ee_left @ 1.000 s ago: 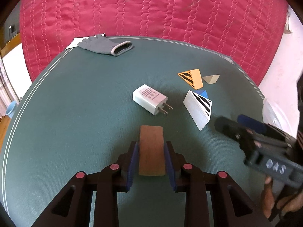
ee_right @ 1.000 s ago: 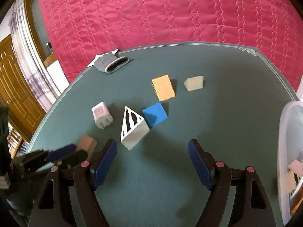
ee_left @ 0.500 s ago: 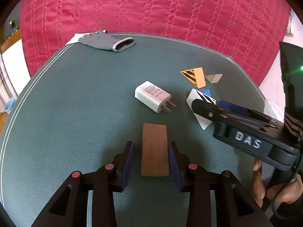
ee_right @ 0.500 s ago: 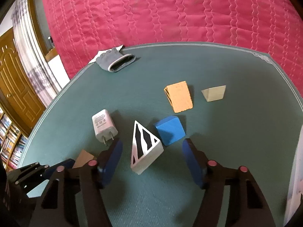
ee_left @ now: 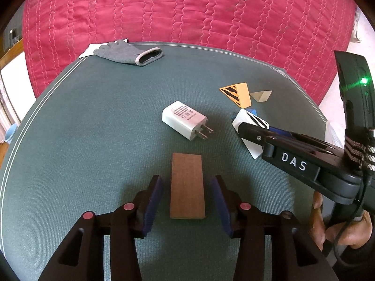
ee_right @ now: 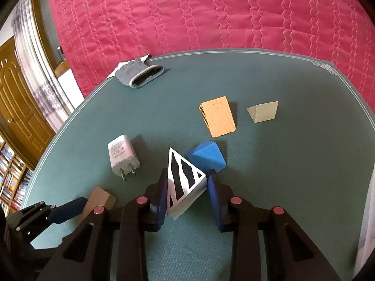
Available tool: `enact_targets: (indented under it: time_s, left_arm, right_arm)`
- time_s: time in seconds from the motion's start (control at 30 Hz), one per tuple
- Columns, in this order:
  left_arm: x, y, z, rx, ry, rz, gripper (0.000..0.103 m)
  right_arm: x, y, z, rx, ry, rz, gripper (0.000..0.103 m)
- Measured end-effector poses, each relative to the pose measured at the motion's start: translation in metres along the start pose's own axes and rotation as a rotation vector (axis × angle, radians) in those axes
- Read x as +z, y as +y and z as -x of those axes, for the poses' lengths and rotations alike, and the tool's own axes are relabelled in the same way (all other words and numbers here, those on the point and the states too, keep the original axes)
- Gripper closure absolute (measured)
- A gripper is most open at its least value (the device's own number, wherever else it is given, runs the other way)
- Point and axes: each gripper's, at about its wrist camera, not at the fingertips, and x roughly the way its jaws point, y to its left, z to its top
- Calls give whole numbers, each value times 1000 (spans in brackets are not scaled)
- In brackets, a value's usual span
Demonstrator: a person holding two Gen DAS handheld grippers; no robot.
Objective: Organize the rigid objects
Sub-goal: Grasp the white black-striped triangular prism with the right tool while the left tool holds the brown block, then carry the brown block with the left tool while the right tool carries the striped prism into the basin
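Two hand-held grippers have been brought to separate pieces. Within the last second the right hand-held gripper [ee_right: 187, 193] has been narrowed from wide around the striped white wedge [ee_right: 184, 185], its pads now touching or nearly touching its sides; the wedge rests on the surface [ee_right: 281, 164], just in front of the blue block [ee_right: 207, 158]. Meanwhile the left hand-held gripper [ee_left: 187, 202] has been slightly widened, leaving the wooden block [ee_left: 187, 185], left of the wedge, unclamped. A lift of the wedge seems imminent.

Left hand-held gripper [ee_left: 187, 199] low, jaws parted, right hand-held gripper [ee_right: 187, 189] — jaws narrowed, level
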Motion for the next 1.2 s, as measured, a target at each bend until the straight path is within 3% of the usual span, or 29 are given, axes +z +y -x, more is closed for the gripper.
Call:
enact_targets:
  time_s: [0.5, 0.7, 1.2]
  left_arm:
    - [0, 0, 0, 1, 0, -2, 55]
    - [2, 1, 0, 2, -3, 1, 73]
    - [1, -5, 7, 10, -30, -16, 74]
  right_arm:
    - [-28, -20, 36, -31, -17, -45, 71]
    - [-38, -21, 48, -41, -26, -34, 71]
    - [-51, -33, 83, -58, -70, -67, 71]
